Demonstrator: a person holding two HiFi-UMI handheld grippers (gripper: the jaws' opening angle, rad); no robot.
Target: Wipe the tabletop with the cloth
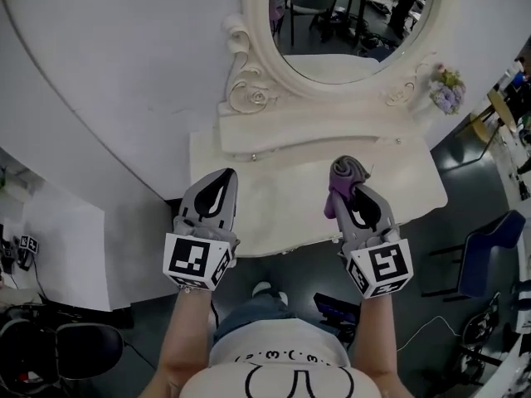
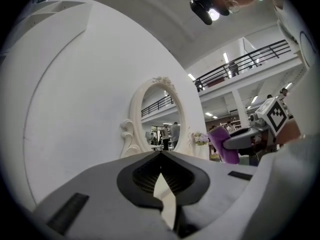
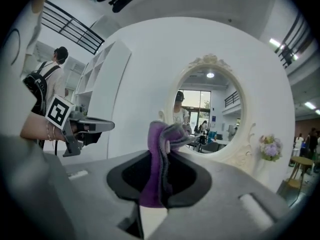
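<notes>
The right hand-held gripper [image 1: 362,192] [image 3: 162,159] is clamped on a bunched purple and grey cloth [image 1: 346,178] [image 3: 162,146], which sticks up past the jaw tips. The cloth is held over the right half of a white worktop [image 1: 282,214]; whether it touches the surface cannot be told. Well apart to the left, the left hand-held gripper [image 1: 221,179] [image 2: 161,155] has its jaws together on nothing, over the worktop's left front corner. Both point toward an oval mirror [image 1: 348,23] [image 3: 207,111] in a scrolled white frame at the back of the worktop, against a white wall. A small bunch of pale flowers [image 1: 448,91] [image 3: 270,148] sits by the frame's right side. A blue chair [image 1: 489,251] stands on the dark floor to the right.
</notes>
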